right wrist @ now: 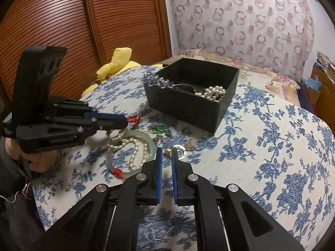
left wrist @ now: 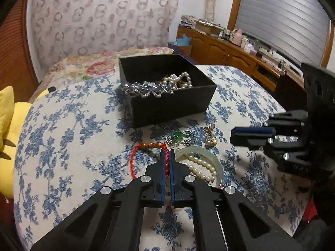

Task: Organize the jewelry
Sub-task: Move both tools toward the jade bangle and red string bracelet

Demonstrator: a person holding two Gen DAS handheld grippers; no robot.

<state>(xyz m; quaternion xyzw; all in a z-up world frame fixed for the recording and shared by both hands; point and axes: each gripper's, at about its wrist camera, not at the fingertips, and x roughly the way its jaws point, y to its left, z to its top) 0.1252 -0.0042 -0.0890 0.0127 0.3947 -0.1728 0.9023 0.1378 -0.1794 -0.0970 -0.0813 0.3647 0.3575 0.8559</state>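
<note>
In the left wrist view my left gripper point(left wrist: 167, 152) is shut on a red braided cord bracelet point(left wrist: 134, 159) with gold beads, low over the flowered tablecloth. Beside it lies a pale jade bangle point(left wrist: 218, 163) with a pearl strand point(left wrist: 201, 165) across it. A green stone piece point(left wrist: 178, 136) and a gold ring point(left wrist: 210, 140) lie behind. The black box point(left wrist: 171, 104) holds pearls and a crystal necklace. My right gripper point(right wrist: 166, 149) is shut with nothing in it, just short of the gold ring point(right wrist: 181, 151). The right wrist view shows the left gripper point(right wrist: 127, 122) pinching the red cord point(right wrist: 134, 118).
A yellow plush toy point(left wrist: 6, 125) sits off the table's left edge. The black box point(right wrist: 188, 108) stands at the far middle of the round table. A bed with a floral cover lies behind, and a wooden cabinet point(left wrist: 226, 52) with clutter runs along the right wall.
</note>
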